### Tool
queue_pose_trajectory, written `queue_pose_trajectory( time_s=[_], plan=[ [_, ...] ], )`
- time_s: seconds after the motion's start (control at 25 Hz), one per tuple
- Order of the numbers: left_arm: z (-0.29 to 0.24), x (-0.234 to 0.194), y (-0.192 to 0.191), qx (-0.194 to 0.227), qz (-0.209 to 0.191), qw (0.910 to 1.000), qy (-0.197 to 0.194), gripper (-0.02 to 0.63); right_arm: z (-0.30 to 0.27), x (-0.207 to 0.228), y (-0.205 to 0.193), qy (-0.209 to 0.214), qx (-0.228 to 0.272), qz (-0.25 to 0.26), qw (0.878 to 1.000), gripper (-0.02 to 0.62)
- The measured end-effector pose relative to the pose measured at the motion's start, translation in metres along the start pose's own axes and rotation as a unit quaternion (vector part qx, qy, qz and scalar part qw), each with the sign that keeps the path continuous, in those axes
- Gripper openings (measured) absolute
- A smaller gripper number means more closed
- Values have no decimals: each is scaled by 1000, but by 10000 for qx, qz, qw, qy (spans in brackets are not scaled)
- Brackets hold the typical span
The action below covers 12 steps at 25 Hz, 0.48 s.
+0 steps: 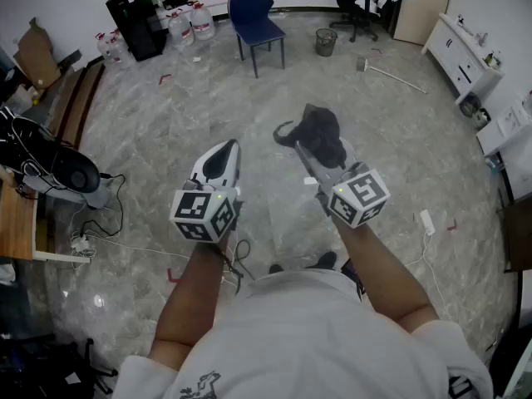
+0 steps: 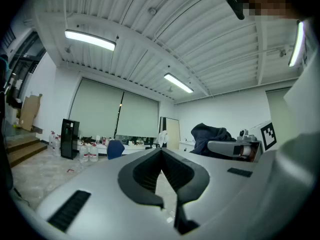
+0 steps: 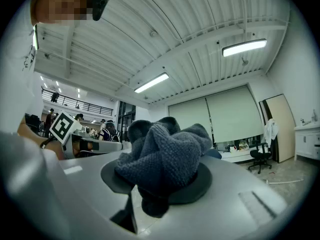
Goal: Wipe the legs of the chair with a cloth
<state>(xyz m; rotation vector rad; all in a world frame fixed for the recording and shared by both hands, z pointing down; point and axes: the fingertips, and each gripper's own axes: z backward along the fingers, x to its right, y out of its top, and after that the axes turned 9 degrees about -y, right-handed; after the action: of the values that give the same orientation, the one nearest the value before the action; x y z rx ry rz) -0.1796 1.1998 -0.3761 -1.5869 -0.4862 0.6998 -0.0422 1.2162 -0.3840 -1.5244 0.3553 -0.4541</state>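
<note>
Gripping the cloth, right gripper pointed fwd; chair stood well ahead, approx. centred; left gripper closed, empty.

A tall black cabinet stands by the far wall. Big water bottles sit just beside it. A small round bin is on the grey floor. A broom lies flat near the bin. A white cupboard is on the right. A white plug strip lies on the floor too.
</note>
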Motion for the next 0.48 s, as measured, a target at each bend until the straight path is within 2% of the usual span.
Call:
queue_pose_trajectory(
  time_s=[0.48],
  plan=[
    [4,-3,-2,36,36,10000,11,6,-2,-4,-2,50,-8,47,10000,130]
  ],
)
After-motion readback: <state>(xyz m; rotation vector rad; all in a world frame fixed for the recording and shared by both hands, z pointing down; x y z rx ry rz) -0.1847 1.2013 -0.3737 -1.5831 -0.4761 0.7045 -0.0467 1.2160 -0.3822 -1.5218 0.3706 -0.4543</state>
